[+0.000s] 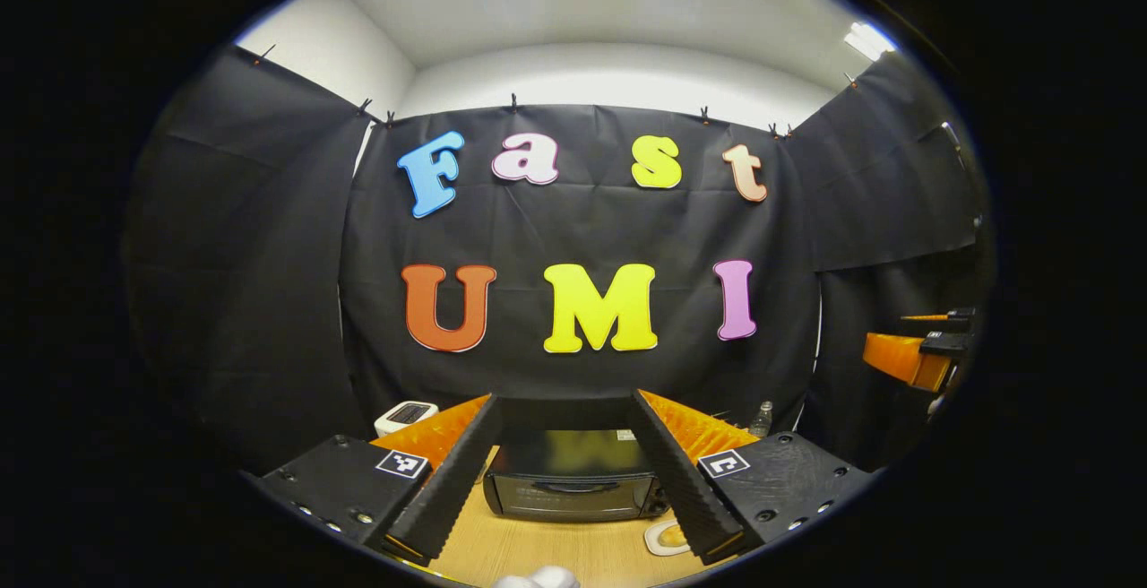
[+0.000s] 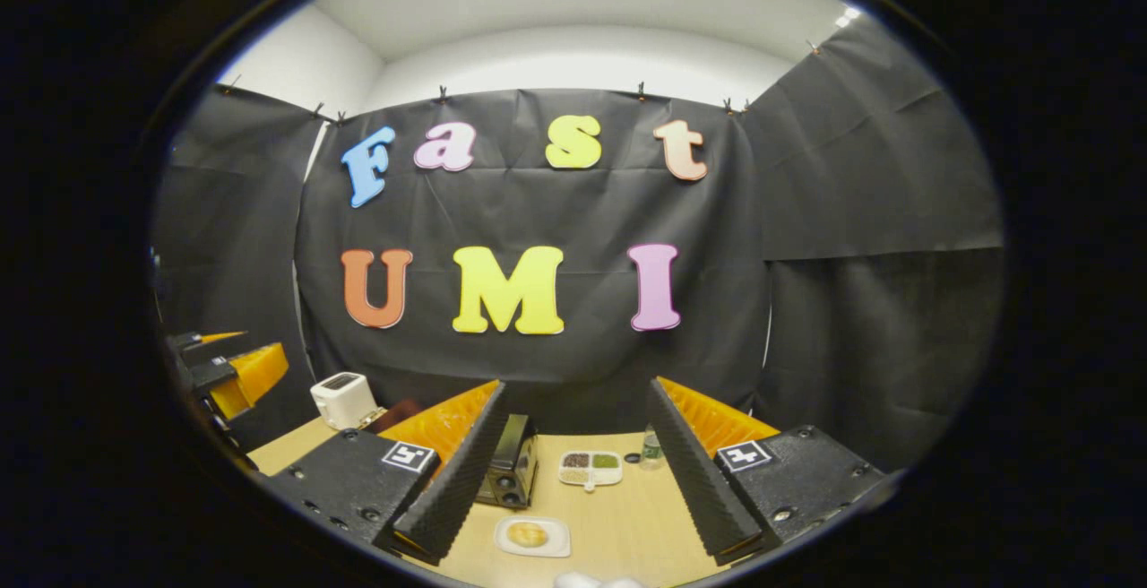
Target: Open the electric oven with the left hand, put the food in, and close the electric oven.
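Note:
A small black electric oven [image 1: 569,480] stands on the wooden table [image 1: 556,552] with its door closed, straight ahead between the fingers of my left gripper [image 1: 564,471], which is open and held above the table. In the right gripper view the oven [image 2: 511,471] shows side-on at the left, partly behind a finger. A bun on a small white plate [image 2: 530,535] lies on the table in front of my right gripper [image 2: 573,471], which is also open and empty. The plate's edge [image 1: 668,536] peeks out by the left gripper's right finger.
A white toaster [image 2: 340,398] stands at the table's far left. A white divided dish of grains [image 2: 590,468] and a small clear bottle [image 2: 652,447] sit behind the plate. The other gripper [image 1: 923,350] hangs far right in the left gripper view. Black cloth walls close the booth.

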The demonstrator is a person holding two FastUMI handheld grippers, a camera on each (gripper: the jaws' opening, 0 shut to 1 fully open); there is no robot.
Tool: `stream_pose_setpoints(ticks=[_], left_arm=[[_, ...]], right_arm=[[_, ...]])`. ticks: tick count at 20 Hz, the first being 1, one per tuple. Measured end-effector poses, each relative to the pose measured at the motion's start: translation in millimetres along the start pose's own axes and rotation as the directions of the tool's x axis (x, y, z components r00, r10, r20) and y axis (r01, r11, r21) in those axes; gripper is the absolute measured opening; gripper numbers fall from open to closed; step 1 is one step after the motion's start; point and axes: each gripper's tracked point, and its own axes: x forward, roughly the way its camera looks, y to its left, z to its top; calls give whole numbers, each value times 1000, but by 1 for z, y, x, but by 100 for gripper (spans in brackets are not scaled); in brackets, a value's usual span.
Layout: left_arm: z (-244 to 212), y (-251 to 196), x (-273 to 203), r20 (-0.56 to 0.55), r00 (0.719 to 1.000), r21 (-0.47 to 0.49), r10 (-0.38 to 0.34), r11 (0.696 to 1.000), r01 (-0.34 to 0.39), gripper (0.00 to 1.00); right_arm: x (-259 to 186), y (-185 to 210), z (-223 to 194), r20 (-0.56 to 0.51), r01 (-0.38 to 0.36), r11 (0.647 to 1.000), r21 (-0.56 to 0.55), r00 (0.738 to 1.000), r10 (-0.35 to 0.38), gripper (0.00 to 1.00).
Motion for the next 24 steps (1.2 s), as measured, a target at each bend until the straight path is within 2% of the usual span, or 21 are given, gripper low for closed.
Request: stream_pose_setpoints(ticks=[6, 14, 24], left_arm=[[-67, 0, 22, -32, 999, -17, 9, 1000, -10, 94], [-198, -15, 78, -192, 981, 12, -6, 1000, 8, 93], [-255, -22, 170, -264, 964, 5, -25, 1000, 27, 93]], right_arm=[[-1, -7, 0, 17, -2, 1000, -28, 1000, 2, 98], [4, -29, -11, -25, 43, 996, -83, 999, -45, 98], [8, -53, -29, -74, 112, 989, -100, 990, -120, 99]])
